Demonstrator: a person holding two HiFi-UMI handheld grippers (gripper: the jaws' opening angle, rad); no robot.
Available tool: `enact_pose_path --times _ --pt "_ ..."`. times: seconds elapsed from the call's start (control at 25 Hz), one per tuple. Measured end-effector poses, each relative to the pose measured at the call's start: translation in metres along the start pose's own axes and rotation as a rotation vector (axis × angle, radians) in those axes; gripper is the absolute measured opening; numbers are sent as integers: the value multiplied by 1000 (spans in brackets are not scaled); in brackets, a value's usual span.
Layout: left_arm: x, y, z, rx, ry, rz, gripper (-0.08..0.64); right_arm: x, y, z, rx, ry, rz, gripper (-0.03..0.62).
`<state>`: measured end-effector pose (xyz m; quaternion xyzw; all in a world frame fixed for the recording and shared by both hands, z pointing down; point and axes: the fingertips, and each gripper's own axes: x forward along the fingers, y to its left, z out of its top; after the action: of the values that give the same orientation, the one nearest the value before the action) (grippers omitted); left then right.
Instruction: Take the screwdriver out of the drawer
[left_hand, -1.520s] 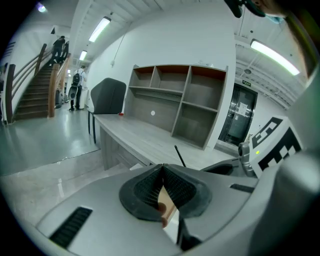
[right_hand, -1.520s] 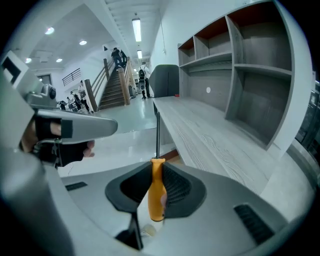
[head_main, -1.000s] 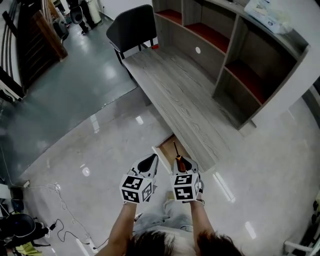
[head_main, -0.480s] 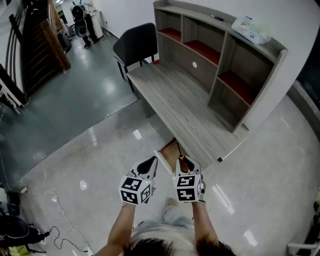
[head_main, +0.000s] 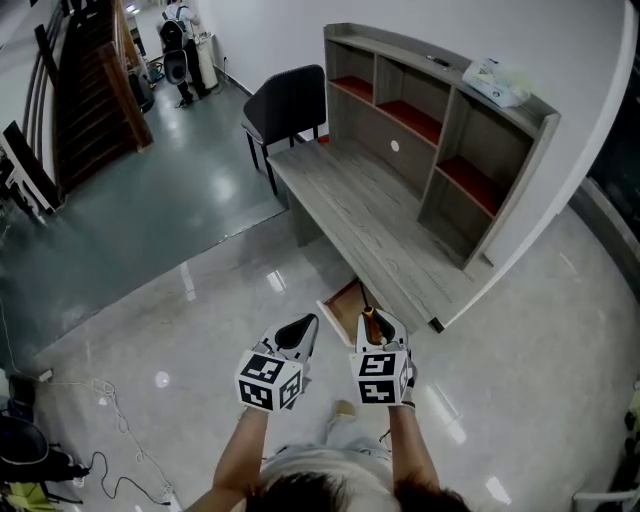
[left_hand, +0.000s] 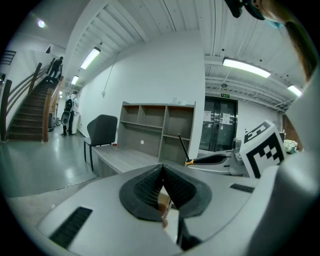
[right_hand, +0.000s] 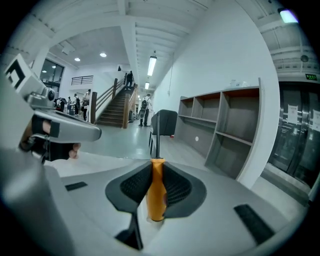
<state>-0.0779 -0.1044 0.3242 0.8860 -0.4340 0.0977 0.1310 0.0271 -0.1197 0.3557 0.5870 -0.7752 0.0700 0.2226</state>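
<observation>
An orange-handled screwdriver (right_hand: 156, 192) with a thin black shaft stands upright between the pads of my right gripper (right_hand: 156, 172), which is shut on the handle. In the head view that gripper (head_main: 372, 328) holds the screwdriver (head_main: 368, 316) just in front of the open drawer (head_main: 343, 303) under the grey desk (head_main: 372, 212). My left gripper (head_main: 297, 332) hangs beside it on the left, shut with nothing between its pads. From the left gripper view, my left gripper (left_hand: 162, 172) shows its pads meeting, and the screwdriver's shaft (left_hand: 183, 149) rises at the right.
A shelf unit (head_main: 440, 150) with red-lined compartments stands on the desk's far side, a white packet (head_main: 492, 80) on top. A black chair (head_main: 288, 104) sits at the desk's far end. Cables (head_main: 110, 400) lie on the glossy floor at left. A staircase (head_main: 95, 90) rises far left.
The head camera has pulled back and up, so the desk and drawer look farther off. Both grippers stay side by side, the right one still shut on the screwdriver.
</observation>
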Motion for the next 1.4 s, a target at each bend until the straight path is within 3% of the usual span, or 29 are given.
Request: enact_pose_path --times 0.6,1.4 --pt "-79 -28 4 35 -63 5 17 -79 36 20 -33 -104 -37 83" --pt "-159 -72 1 45 -142 28 17 -169 76 31 -31 -231 -24 83"
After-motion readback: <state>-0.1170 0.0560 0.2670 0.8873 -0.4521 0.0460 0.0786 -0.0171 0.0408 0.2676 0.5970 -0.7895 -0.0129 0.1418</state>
